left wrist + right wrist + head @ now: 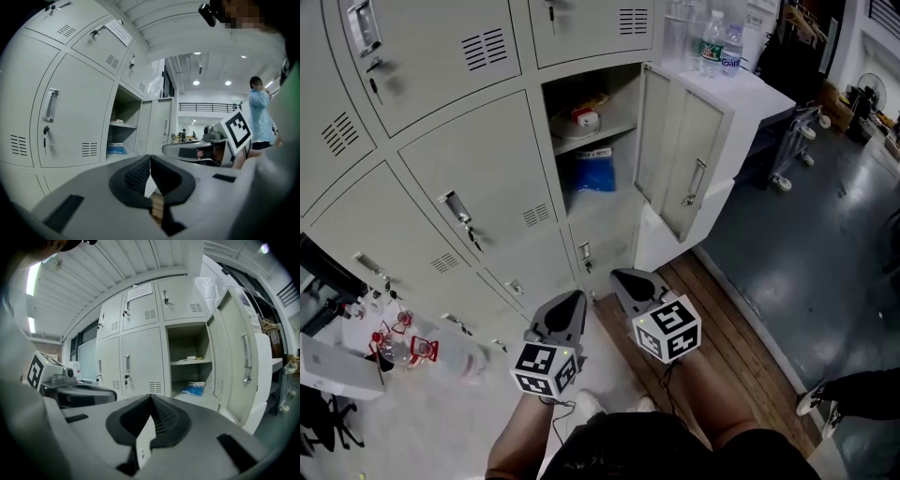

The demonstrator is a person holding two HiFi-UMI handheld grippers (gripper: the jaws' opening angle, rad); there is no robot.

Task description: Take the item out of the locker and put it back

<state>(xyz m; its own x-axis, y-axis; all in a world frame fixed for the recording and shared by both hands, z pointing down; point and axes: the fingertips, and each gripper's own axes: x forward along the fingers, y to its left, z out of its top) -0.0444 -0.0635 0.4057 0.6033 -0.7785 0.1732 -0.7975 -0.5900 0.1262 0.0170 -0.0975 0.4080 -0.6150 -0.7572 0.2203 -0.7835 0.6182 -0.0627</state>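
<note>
An open locker [598,141] stands ahead, its door [680,155] swung out to the right. A blue packet [592,172] lies on its floor; it is also the blue packet [194,389] and the blue packet [116,149] in the gripper views. A red-and-white item [584,118] rests on the shelf above. My left gripper [573,298] and right gripper [622,277] hover low in front of the lockers, well short of the opening. Both are shut with nothing between the jaws, as the left gripper [149,159] and right gripper [151,399] views show.
Closed locker doors [478,187] fill the wall to the left. Water bottles [720,44] stand on a white cabinet [750,98] right of the open door. A wooden strip of floor [722,337] runs below. A desk with red items [394,345] sits lower left. A person [260,115] stands behind.
</note>
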